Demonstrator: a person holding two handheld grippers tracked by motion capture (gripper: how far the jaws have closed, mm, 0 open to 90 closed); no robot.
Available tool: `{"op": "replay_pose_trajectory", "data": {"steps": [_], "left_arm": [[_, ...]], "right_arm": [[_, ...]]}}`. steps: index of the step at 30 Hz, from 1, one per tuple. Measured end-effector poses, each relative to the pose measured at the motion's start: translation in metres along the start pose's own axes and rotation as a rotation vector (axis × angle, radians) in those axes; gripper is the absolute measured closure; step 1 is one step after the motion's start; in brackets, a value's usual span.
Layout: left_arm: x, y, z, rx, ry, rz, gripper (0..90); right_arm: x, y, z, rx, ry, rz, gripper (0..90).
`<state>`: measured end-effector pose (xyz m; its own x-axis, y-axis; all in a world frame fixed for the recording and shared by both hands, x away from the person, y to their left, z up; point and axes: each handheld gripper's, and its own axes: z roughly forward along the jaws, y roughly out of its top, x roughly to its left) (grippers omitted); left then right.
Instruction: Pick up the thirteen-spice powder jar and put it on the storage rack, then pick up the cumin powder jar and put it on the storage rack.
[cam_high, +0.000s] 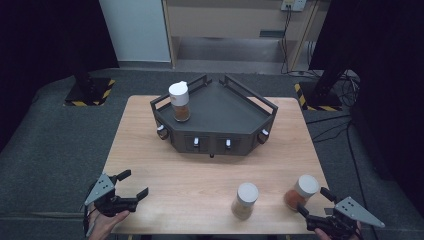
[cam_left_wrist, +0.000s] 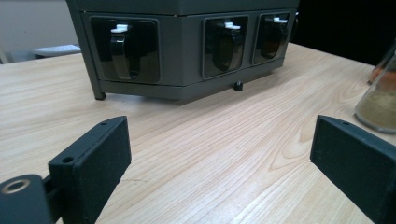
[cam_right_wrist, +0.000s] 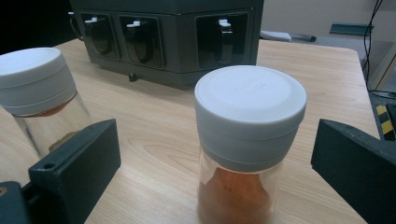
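Three spice jars are standing in play, and their spread is telling the story: one white-capped jar (cam_high: 179, 101) is already sitting upright on the dark corner rack (cam_high: 220, 107), near its rim at about ten o'clock, while the other two are waiting on the wooden table (cam_high: 165, 165) by the near edge.

At roughly five o'clock on the table, the orange-spice jar (cam_right_wrist: 249, 140) is standing upright with the right gripper (cam_right_wrist: 215, 172) lined up on it. Its jaws are gaping wide, one on either side of the jar with clear daylight between pads and glass, so nothing is being squeezed. I judge the person is squaring up for a grasp on the glass body under the cap, which is why the jaws are sitting level and low.

Just beside that jar, towards six o'clock, the tan-spice jar (cam_high: 244, 200) is standing apart from it, close enough that a careless closing jaw could nudge it.

Over at seven o'clock the left gripper (cam_high: 131, 188) is hovering low above bare wood, jaws spread wide with nothing between them. It is pointing at the rack's front face, where small bottles (cam_left_wrist: 125, 51) are hanging in dark recesses. I take it to be idling out of the way, leaving the right hand room to work.
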<state>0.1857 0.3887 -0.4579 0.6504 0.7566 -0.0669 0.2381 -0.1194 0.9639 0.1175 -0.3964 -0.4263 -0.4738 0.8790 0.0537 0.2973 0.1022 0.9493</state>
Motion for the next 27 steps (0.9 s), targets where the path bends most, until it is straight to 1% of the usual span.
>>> {"op": "replay_pose_trajectory", "data": {"steps": [2, 4, 9, 18, 27], "left_arm": [[0.0, -0.0005, -0.0004, -0.005, 0.0, 0.004, 4.1], [0.0006, -0.0009, -0.0004, -0.005, -0.002, -0.001, 4.0], [0.0011, 0.0, 0.0002, 0.007, -0.009, 0.0, 3.9], [0.0019, 0.0006, 0.0011, 0.014, -0.021, 0.001, 3.8], [0.0026, 0.0013, 0.0011, 0.021, -0.03, -0.009, 3.5]], "right_arm": [[-0.0002, -0.0003, -0.0002, -0.002, -0.001, 0.002, 1.3], [-0.0003, -0.0003, -0.0001, -0.001, 0.0, 0.004, 1.3], [-0.0002, -0.0002, 0.0, -0.001, 0.0, 0.002, 1.3], [-0.0002, -0.0002, -0.0002, -0.001, 0.001, 0.002, 1.3], [0.0007, 0.0005, -0.0017, -0.009, -0.008, -0.002, 1.3]]}}
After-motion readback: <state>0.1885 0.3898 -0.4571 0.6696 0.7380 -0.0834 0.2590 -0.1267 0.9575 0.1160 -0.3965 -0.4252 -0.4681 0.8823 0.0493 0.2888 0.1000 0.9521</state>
